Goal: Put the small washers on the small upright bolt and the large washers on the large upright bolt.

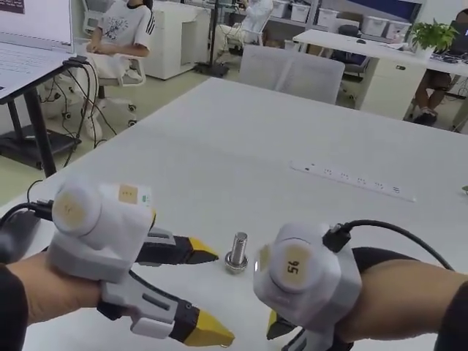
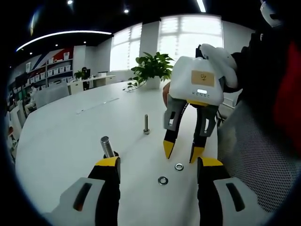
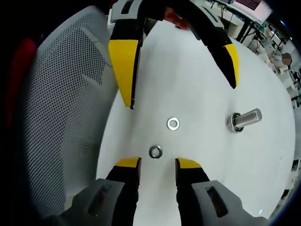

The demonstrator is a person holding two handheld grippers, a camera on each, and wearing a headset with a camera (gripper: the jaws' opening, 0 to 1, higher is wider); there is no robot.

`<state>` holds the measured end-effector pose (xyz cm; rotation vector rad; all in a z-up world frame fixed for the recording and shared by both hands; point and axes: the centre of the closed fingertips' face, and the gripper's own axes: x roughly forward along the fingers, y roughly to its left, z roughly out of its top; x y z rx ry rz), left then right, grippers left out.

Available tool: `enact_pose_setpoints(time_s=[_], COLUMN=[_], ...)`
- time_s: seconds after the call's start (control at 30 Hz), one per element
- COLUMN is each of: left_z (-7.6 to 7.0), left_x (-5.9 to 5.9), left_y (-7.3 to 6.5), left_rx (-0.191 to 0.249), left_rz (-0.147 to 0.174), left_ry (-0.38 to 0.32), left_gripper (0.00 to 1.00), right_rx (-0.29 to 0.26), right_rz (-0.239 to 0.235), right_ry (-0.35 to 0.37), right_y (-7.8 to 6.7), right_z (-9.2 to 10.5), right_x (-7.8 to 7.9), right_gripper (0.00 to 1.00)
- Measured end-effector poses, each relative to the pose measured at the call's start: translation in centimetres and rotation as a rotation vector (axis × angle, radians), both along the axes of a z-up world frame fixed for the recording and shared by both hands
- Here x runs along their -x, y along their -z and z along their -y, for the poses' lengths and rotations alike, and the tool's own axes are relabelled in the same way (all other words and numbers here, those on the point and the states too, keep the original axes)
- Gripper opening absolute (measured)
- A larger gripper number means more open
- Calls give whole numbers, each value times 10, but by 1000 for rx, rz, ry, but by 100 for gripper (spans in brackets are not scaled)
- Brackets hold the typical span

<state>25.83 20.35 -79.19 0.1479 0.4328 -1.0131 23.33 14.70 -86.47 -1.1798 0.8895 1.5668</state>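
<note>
Two metal washers lie on the white table (image 1: 241, 139): one washer (image 3: 155, 151) just ahead of my right gripper (image 3: 157, 163), the other washer (image 3: 173, 124) a little farther out. That gripper is open, points down at the table and holds nothing. My left gripper (image 2: 159, 162) is open too and aims at the same washers (image 2: 179, 166) (image 2: 163, 180) from the opposite side. The large upright bolt (image 1: 236, 252) stands beside the left gripper's (image 1: 206, 291) upper jaw. A thin small bolt (image 2: 146, 125) stands farther back on the table.
A white power strip (image 1: 355, 178) lies on the far right of the table. A grey chair (image 1: 292, 73) stands at the far edge, a mesh chair (image 3: 61, 117) at the near edge. A person (image 1: 124, 29) sits beyond a desk at left.
</note>
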Motion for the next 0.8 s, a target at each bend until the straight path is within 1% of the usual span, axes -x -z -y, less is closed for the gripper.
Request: enact_pose_setpoints(time_s=[0.3,0.47,0.67,0.73,0.8], left_z=[0,0,0,0,0], left_x=[1,1,2,3,3], left_y=[0,1,1,1,1], left_rx=[6,5,5,6,5], left_rz=[1,1,-1,1,0], left_ry=[-6,-6,-5,-5,-5], left_gripper=[65,65,65,65,65], right_rx=[6,6,8,10,9], right_rz=[-23,-14,22,20,23], right_ry=[-21,-32,-72,-68,-80], right_y=[11,11,12,11,11], right_z=[-7,-6,-6,-6,-6], right_x=[8,8,8,8,9], right_gripper=[29,28,26,26,23])
